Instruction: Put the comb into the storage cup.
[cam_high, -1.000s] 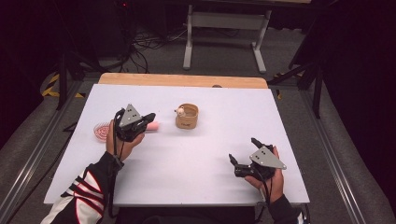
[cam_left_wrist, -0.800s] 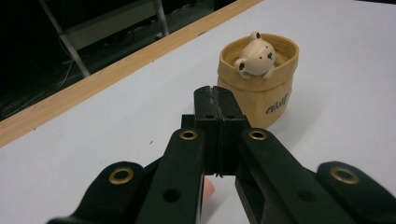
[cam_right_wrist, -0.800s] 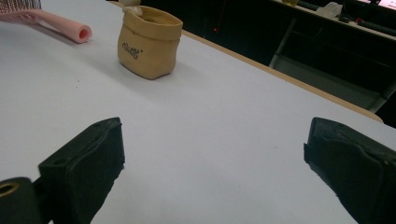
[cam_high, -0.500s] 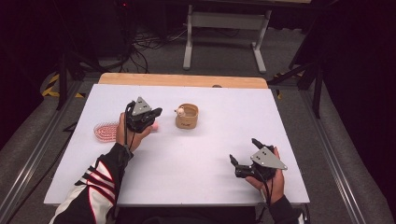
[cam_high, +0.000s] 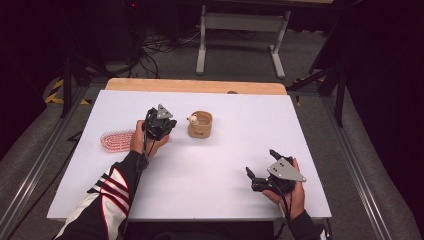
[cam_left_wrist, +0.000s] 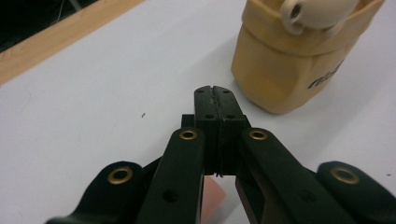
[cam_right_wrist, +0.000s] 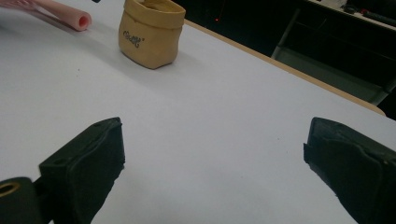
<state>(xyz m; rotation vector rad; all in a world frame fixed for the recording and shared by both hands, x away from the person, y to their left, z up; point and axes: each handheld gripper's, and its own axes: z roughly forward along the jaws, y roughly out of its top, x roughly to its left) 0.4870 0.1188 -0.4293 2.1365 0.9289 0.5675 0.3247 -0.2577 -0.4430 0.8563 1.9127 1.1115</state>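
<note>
A white table (cam_high: 200, 170) is carrying everything, with a wooden strip (cam_high: 195, 86) running along its far edge. On it, left of centre, a pink hairbrush (cam_high: 116, 140) is lying flat, its tubular handle (cam_right_wrist: 65, 13) pointing toward a tan pouch (cam_high: 200, 125) that is standing upright near the middle. A cream rounded piece (cam_left_wrist: 312, 10) is poking out of the pouch's open top.

The left gripper (cam_high: 161, 125) is hovering between the brush head and the pouch, just beside the pouch; in the left gripper view (cam_left_wrist: 215, 95) its 2 jaws are pressing flat together with nothing between them, and a pink patch is showing beneath the jaws.

The right gripper (cam_high: 259, 176) is resting near the front right of the table, well apart from the pouch; in the right gripper view (cam_right_wrist: 212, 154) its 2 jaws are standing wide apart over bare white surface.
</note>
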